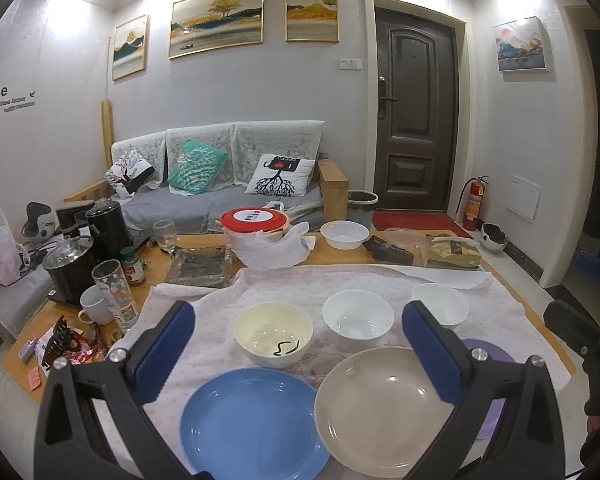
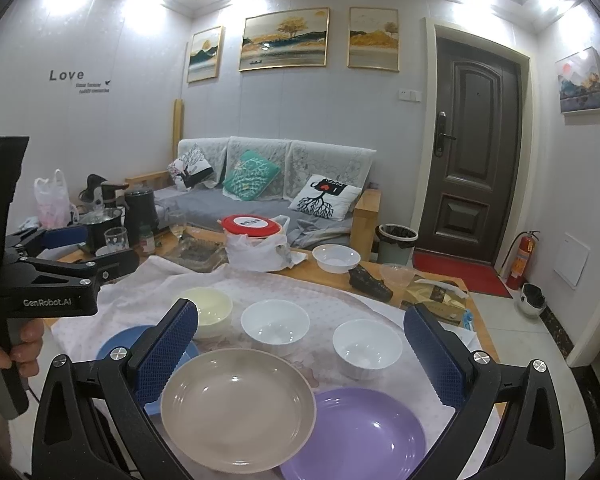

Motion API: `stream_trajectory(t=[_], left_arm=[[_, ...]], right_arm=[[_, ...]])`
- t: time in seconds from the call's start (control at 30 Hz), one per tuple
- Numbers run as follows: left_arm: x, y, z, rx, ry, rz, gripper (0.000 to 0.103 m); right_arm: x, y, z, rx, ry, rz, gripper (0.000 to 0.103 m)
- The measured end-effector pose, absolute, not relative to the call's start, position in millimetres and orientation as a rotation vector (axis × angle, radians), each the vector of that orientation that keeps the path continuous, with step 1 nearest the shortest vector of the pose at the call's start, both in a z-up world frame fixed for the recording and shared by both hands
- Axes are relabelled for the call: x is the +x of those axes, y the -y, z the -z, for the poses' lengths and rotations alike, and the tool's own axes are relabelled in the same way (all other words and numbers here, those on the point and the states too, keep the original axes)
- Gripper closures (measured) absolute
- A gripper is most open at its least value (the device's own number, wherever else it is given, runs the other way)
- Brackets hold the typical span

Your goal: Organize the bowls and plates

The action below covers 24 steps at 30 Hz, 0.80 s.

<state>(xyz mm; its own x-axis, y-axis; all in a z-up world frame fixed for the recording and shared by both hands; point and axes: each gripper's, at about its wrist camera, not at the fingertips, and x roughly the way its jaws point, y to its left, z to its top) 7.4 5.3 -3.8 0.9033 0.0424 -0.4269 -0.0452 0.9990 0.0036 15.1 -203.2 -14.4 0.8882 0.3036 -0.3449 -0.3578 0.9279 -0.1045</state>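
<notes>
- The left gripper (image 1: 298,338) is released, its blue-padded fingers wide apart, and it hangs above the near edge of the wooden table (image 1: 342,252) with nothing between the pads.
- The right gripper (image 2: 300,340) is also released and holds nothing; it hangs just to the right of the left one, well above the plates.
- Under the left gripper lies the round blue plastic plate (image 1: 252,424), close to the near edge of the pink dotted cloth (image 1: 284,284).
- The round beige plate (image 2: 238,398) lies between the two grippers; its rim touches or slightly overlaps the blue plate on one side and the round purple plate (image 2: 364,436) on the other.
- The purple plate is under the right gripper, near the right edge of the cloth.
- Ahead of the grippers three bowls stand in a row, apart from each other: the cream bowl (image 1: 273,332) with a dark mark inside, a white bowl in the middle (image 1: 358,318), and a white bowl on the right (image 2: 367,346).
- Between the bowls and plates the cloth is free.
- Left of the left gripper, cups and kettles (image 1: 96,264) crowd the table edge.
</notes>
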Motion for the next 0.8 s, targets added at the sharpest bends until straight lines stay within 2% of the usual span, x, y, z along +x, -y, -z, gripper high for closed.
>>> stream_trajectory(t=[0.8], left_arm=[[7.1,-6.6,3.3,-0.007,-0.438,-0.049,0.000]], right_arm=[[19.6,201.2,21.9,-0.159,-0.336,-0.346,0.001]])
